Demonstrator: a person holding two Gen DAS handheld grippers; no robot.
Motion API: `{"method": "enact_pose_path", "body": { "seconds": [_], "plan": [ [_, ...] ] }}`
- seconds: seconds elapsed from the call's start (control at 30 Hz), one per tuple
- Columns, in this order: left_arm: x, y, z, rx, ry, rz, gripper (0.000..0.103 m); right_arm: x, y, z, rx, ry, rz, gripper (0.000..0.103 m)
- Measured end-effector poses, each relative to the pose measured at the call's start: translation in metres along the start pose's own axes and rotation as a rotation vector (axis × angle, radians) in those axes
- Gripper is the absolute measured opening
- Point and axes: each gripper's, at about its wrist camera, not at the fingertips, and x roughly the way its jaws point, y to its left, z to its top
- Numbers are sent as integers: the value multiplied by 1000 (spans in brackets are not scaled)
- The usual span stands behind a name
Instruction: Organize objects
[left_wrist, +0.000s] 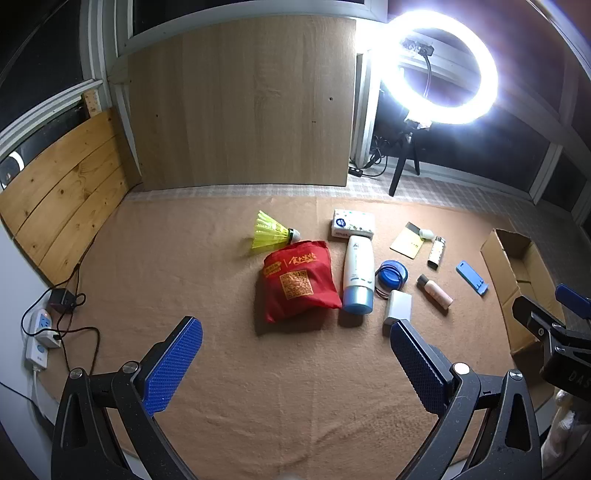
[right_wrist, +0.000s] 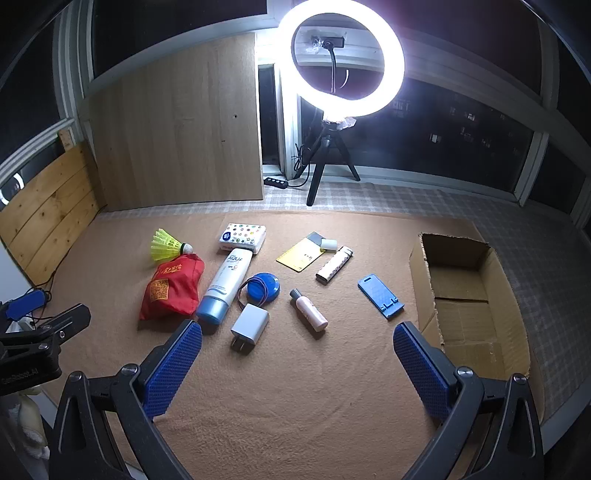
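- The things to sort lie loose on the tan blanket (right_wrist: 295, 387), all left of the empty box (right_wrist: 461, 295): phone stand (right_wrist: 380, 295) nearest it, then lighter (right_wrist: 334, 265), pink bottle (right_wrist: 309, 309), charger (right_wrist: 249, 325), tube (right_wrist: 225, 286) and red bag (right_wrist: 171, 290) farthest.
- Left gripper (left_wrist: 295, 354) and right gripper (right_wrist: 297, 358) hover short of them, fingers spread wide, holding nothing.
- Judged: the start, nothing boxed yet.
- Next likely calls for lowering the right gripper over something near the box, closing across its narrow width.
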Motion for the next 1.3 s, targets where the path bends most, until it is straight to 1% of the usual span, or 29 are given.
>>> {"method": "enact_pose_path", "body": {
  "seconds": [0.43,1.13,1.17,1.3],
  "plan": [
    [4,-3,-6,10,6,-9,103,2,-1,-3,7,13,0,102],
    [6,-7,-2,17,13,-18,103,3,-2,-2,6,14,1,102],
    [6,-7,-2,17,13,-19,103,3,-2,-2,-11,15,18,102],
    [7,-9,-1,18,16,-19,103,3,-2,-2,-12,16,18,102]
  ]
}}
